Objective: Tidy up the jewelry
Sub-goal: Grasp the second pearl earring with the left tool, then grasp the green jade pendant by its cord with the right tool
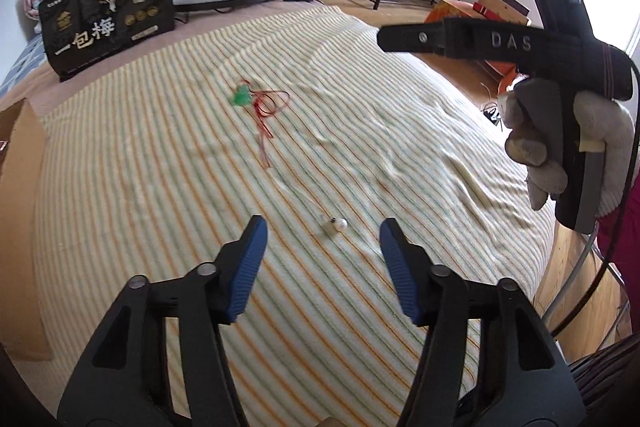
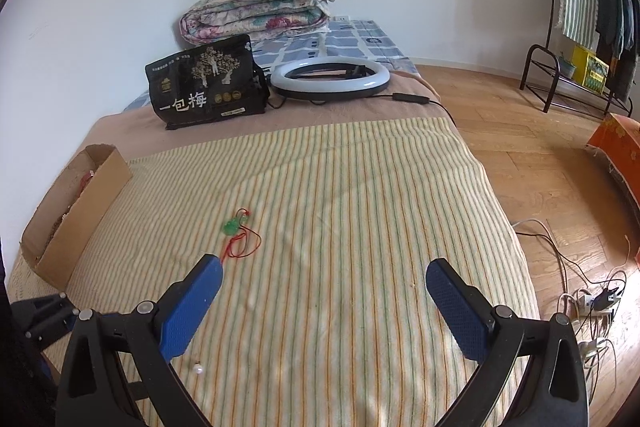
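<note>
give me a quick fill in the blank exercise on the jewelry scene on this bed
1. The green pendant is strung on a ____ cord.
2. The pearl lies on the ____ blanket.
3. The left gripper has its jaws ____, with the pearl ahead between them.
4. The cardboard box sits at the blanket's ____ edge in the right wrist view.

Missing words: red; striped; open; left

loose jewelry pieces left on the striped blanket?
2: a pearl piece between the open left gripper fingers, and a green pendant on red cord farther up. The cardboard box contents are unclear.
</note>
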Demonstrator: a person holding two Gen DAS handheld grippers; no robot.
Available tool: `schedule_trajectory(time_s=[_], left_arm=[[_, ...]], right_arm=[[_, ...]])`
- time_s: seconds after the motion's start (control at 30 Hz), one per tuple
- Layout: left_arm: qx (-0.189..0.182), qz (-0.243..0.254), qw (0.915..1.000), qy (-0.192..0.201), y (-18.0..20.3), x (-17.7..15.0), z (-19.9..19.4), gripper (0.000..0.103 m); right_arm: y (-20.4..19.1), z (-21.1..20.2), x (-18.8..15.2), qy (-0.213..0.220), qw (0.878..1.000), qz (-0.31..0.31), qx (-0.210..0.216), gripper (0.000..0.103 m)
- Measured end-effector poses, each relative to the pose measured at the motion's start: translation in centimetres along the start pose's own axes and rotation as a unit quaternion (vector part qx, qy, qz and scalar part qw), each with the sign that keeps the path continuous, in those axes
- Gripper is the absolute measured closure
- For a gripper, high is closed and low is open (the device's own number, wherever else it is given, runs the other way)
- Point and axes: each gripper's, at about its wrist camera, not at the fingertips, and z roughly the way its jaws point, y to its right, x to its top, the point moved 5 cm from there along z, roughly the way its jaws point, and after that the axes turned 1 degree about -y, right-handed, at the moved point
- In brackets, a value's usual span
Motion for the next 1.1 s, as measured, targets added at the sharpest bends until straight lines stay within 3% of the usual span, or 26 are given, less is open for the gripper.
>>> schedule_trajectory(time_s=[0.13, 0.47, 0.53, 0.77, 1.1], left_arm=[[-0.003, 0.004, 1.0000, -0.007, 0.5, -0.2, 1.3, 0.068], [0.004, 0.014, 0.9999, -0.008, 1.0, -0.1, 3.1, 0.078], [0.011, 0.019, 0.9997, -0.010, 1.1, -0.1, 3.4, 0.086], [0.030, 0.019, 0.9993, -0.014, 0.5, -0.5, 4.3, 0.093], [0.054, 0.013, 0.9985, -0.005, -2.0, -0.6, 3.6, 0.093]], right_arm=[[0.5, 0.7, -0.2, -0.003, 1.000, 0.007, 0.004, 0.000], [0.4, 2.4, 0.0, -0.009, 1.000, 0.010, 0.015, 0.000], [0.1, 2.9, 0.1, -0.010, 1.000, 0.008, 0.019, 0.000], [-1.1, 4.6, 0.3, -0.014, 0.999, -0.001, 0.034, 0.002], [-4.5, 8.5, 0.5, -0.038, 0.997, -0.035, 0.062, 0.023]])
